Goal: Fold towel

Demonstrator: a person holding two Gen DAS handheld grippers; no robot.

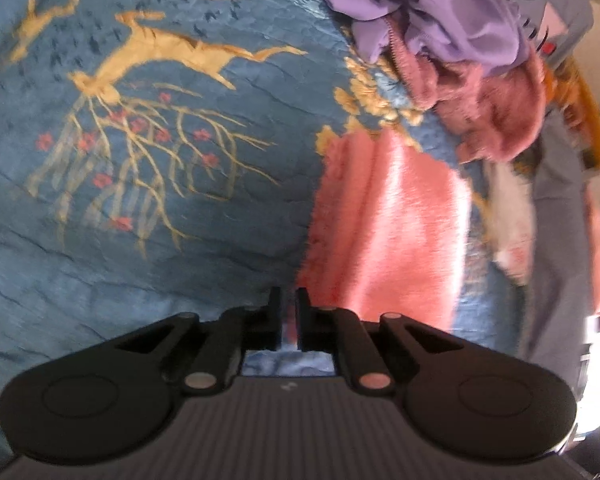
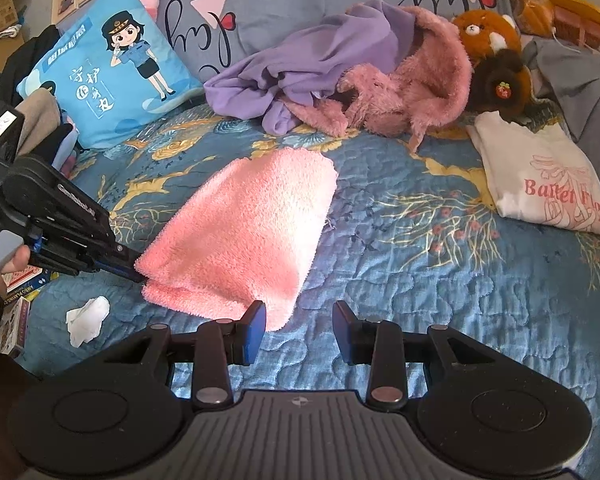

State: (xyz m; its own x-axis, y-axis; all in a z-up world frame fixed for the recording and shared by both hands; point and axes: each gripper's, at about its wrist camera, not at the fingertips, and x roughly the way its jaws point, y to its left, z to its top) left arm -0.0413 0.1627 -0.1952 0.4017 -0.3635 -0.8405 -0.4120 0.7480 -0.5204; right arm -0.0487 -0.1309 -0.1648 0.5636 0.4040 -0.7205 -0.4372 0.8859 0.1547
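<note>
1. towel (image 2: 252, 220) lies on the bed quilt (image 2: 420, 280), pink, already doubled over into a thick band, two layers showing at the near end
2. long axis runs from the near-left end away toward far-right in the right wrist view, so the short near end faces both tools
3. left tool (image 1: 288, 300) clenched, jaws almost touching; right wrist view puts its tip at the near-left corner, right at the fold; cannot tell if any cloth is really pinched
4. right tool (image 2: 300, 316) released, jaws apart with only quilt between them; towel sits ahead and to its left, its left finger (image 2: 256, 320) just beside the near-right corner
5. judgement: both tools are at the same short end, left one nearer; next fold likely carries this end along the long axis to the far end, so right tool must shift left and close on its corner first
6. risk: a one-corner lift would skew the layers
</note>
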